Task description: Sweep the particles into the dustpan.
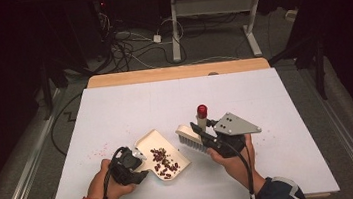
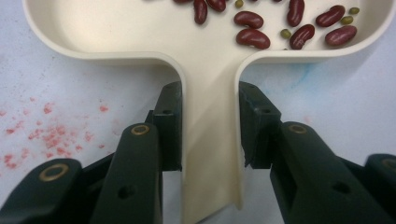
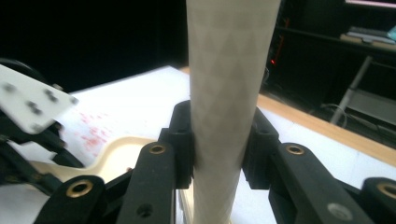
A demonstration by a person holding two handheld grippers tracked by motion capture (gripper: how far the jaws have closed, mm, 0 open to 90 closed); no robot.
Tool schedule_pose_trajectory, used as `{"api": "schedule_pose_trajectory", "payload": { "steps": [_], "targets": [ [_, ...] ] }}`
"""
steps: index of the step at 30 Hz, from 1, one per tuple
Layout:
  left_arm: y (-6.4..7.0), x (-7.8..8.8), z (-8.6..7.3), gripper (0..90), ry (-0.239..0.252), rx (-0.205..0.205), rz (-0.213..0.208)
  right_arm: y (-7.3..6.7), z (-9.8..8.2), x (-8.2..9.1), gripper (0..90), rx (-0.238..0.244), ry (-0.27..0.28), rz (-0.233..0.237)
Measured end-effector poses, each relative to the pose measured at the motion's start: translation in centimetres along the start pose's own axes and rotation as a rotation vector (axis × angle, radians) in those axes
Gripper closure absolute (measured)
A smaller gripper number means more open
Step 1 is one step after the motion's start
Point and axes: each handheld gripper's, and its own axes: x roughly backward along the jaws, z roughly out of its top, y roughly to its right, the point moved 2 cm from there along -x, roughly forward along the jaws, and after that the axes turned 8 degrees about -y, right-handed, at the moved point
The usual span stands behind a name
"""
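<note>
a person at a white table [image 1: 115, 111] worked a brush [image 1: 192, 137] and a cream dustpan [image 1: 163, 156], each held in a hand-held gripper. the left gripper [image 2: 209, 126] was clamped on the dustpan's handle [image 2: 210, 154], jaws pressed to both its sides, with the pan lying flat near the table's front edge. the right gripper [image 3: 217, 140] was closed around the brush's pale handle [image 3: 224, 93], which rose upright to a red tip [image 1: 201, 110], bristles down just beside the pan's far right rim. red beans [image 2: 252, 28] and a few small green ones [image 2: 285, 33] lay inside the pan. pink dust [image 2: 51, 135] marked the table to the pan's left, and any loose beans outside it were too small to tell. the step in hand appeared to be sweeping into the pan. done well, it would likely call for the pan's lip kept tight to the table and held steady, and for short, low strokes toward the open edge, so beans rolled in rather than skipped over the rim.
</note>
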Motion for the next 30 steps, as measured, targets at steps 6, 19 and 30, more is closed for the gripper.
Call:
{"api": "schedule_pose_trajectory", "payload": {
  "steps": [6, 19, 30],
  "targets": [
    [0.0, 0.1, 0.0, 63.5, 0.004, 0.001, 0.003, -1.5, -0.4, -1.0, 69.8, 0.03, -0.034, 0.055],
    [-0.2, 0.1, -0.1, 63.1, 0.016, 0.012, -0.004, -2.0, 0.3, 0.1, 69.8, 0.018, -0.01, 0.115],
    [-0.8, 0.4, -0.2, 63.9, 0.056, 0.058, -0.017, -0.6, 0.0, -0.7, 69.8, 0.047, -0.005, 0.086]
  ]
}}
